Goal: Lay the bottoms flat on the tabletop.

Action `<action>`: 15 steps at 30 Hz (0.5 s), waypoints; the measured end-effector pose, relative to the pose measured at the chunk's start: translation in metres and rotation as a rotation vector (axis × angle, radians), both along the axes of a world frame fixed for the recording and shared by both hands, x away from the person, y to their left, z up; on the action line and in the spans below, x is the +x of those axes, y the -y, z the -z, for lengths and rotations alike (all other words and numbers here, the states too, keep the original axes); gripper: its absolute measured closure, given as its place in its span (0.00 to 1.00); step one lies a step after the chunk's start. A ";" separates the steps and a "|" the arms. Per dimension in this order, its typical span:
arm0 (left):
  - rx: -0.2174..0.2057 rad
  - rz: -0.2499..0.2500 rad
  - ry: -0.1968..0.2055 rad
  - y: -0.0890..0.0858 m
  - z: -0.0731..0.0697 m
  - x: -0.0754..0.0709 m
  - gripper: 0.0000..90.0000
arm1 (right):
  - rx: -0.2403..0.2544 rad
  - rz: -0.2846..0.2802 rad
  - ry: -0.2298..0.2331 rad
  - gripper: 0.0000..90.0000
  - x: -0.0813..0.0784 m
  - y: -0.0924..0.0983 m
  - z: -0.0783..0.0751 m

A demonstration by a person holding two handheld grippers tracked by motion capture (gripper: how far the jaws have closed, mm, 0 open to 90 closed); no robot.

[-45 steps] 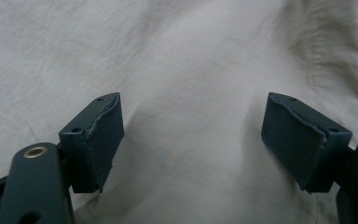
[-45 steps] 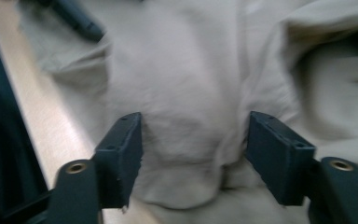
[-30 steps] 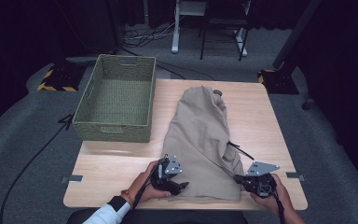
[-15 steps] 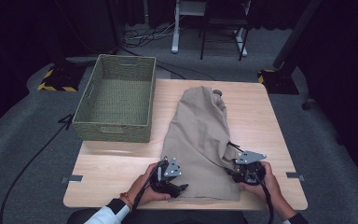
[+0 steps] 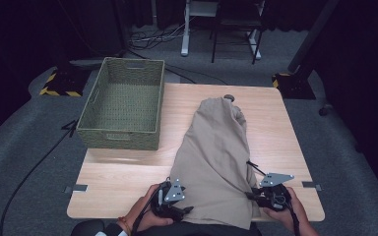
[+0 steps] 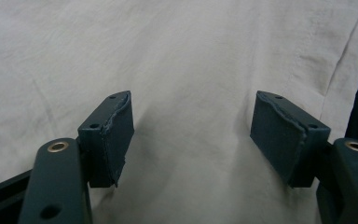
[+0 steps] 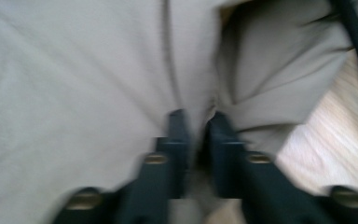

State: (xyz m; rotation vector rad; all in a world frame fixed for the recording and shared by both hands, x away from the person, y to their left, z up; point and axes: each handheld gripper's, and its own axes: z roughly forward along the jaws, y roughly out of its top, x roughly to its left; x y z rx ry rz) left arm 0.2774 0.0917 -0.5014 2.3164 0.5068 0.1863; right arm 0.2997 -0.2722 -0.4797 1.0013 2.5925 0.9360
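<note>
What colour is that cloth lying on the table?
The cloth is plain beige, with no pattern; the high view shows it best.

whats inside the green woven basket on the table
Nothing shows inside the green woven rectangular basket: the high view looks down onto its bare woven floor. Its near wall hides a thin strip of floor just behind it. The beige cloth garment lies apart on the light wooden table.

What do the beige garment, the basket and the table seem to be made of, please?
The garment looks like matte woven cotton-type cloth: soft creases and stitched seams show. The basket appears to be woven fibre or wicker in dull olive, going by its textured walls. The table looks like pale wood or wood-look laminate, with visible grain and a slight sheen.
</note>
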 end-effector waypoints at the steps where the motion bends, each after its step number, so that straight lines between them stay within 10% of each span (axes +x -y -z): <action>1: 0.008 0.005 -0.006 -0.001 -0.001 -0.002 0.33 | 0.006 0.017 0.013 0.68 -0.001 0.001 -0.004; 4: 0.035 0.002 -0.005 -0.001 -0.007 0.004 0.30 | 0.052 0.054 0.081 0.51 0.008 0.003 -0.025; 8: -0.050 -0.007 0.005 0.005 -0.022 0.028 0.29 | 0.100 0.089 0.227 0.49 0.045 -0.004 -0.064; 15: 0.003 -0.008 0.001 0.025 -0.013 0.056 0.31 | 0.039 0.128 0.283 0.48 0.132 -0.023 -0.100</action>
